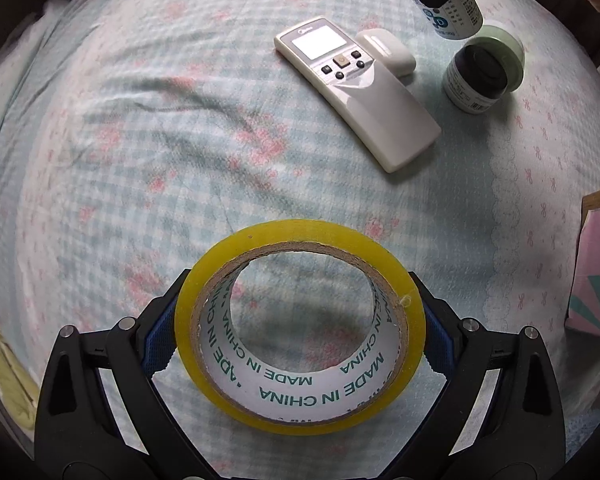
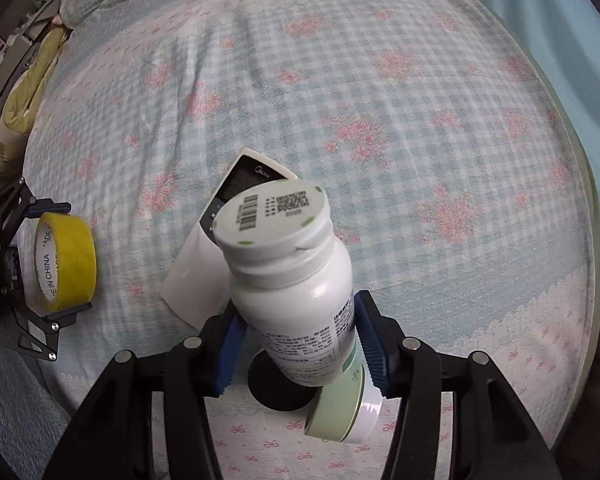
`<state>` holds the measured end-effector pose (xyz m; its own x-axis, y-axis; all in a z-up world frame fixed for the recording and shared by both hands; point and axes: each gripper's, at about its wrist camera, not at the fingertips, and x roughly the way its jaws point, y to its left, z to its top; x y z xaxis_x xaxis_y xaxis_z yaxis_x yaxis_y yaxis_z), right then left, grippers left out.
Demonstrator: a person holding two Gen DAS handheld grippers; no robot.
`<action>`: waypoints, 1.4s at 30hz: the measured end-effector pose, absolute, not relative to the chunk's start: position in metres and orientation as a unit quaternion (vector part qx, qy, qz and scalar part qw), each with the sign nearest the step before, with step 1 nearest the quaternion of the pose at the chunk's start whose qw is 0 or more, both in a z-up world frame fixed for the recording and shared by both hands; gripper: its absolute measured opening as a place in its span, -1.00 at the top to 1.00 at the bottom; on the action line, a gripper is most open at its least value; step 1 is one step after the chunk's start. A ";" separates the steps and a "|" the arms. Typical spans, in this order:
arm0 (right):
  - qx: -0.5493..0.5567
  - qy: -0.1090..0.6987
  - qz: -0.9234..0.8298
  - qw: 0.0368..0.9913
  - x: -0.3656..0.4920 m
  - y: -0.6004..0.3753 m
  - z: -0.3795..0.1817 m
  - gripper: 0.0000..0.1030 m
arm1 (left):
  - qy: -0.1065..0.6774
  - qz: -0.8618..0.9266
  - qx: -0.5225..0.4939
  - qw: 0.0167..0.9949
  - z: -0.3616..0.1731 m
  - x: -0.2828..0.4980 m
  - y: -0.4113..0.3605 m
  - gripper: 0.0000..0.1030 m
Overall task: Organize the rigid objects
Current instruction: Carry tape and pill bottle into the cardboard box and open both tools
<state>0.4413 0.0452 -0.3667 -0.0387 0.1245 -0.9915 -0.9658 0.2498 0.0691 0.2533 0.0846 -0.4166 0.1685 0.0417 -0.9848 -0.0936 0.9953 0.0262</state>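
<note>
White pill bottle (image 2: 296, 280) clenched tilted in my right gripper (image 2: 296, 344), above the bedsheet (image 2: 420, 120) | yellow tape roll (image 1: 300, 328) pinched in my left gripper (image 1: 300, 332) | remote (image 1: 356, 88), white case (image 1: 388, 52), dark-lidded jar (image 1: 476, 76) lie on sheet.

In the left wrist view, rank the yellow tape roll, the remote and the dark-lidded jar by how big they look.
1. yellow tape roll, though it is nearest the camera
2. remote
3. dark-lidded jar
</note>
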 end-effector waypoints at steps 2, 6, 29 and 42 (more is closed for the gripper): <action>-0.363 0.547 0.467 0.593 0.443 0.036 -0.349 0.05 | 0.635 0.044 -0.015 0.771 -0.406 0.250 0.083 -0.87; -0.309 0.554 0.451 0.628 0.432 0.012 -0.314 0.05 | 0.617 0.041 0.000 0.786 -0.379 0.244 0.084 -0.87; -0.052 0.562 0.288 0.774 0.334 -0.199 -0.156 0.05 | 0.497 -0.079 0.096 0.859 -0.175 0.253 -0.040 -0.87; 0.004 0.559 0.171 0.811 0.268 -0.376 -0.145 0.05 | 0.459 -0.210 0.147 0.850 -0.142 0.241 -0.212 -0.87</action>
